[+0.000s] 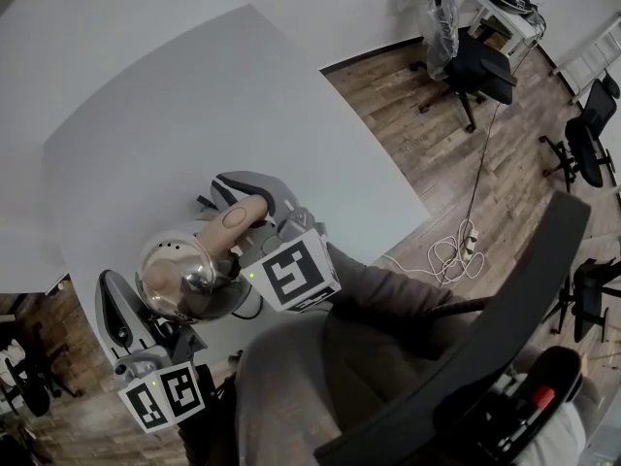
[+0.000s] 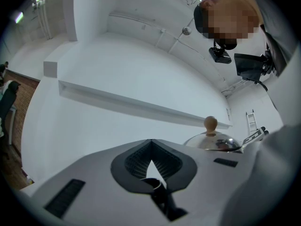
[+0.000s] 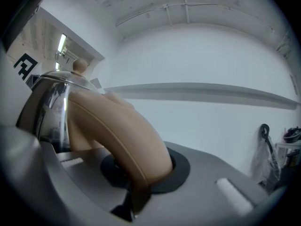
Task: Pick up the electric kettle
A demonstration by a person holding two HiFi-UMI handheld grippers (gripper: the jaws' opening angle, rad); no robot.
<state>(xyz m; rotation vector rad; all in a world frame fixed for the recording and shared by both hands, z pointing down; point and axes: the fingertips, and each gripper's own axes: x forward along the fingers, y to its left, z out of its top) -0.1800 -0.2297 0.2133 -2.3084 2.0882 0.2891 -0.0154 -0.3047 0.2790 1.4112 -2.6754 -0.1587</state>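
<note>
Bright, even ceiling light; fisheye edge warp, dark vignette corners.

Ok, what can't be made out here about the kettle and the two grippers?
Kettle underside and any base: head view, hidden by its own chrome body, so whether it is off the table is unclear.
Kettle below the lid: left gripper view, blocked by the body of the left gripper.
Pads of the right gripper: right gripper view, covered by the handle it grips.

Kettle (image 2: 217, 141) mostly behind left gripper (image 2: 150, 149) (lid (image 2: 207, 142), knob (image 2: 210, 123) show); handle (image 3: 117, 131) end buried in right gripper (image 3: 141, 173) jaws.
</note>
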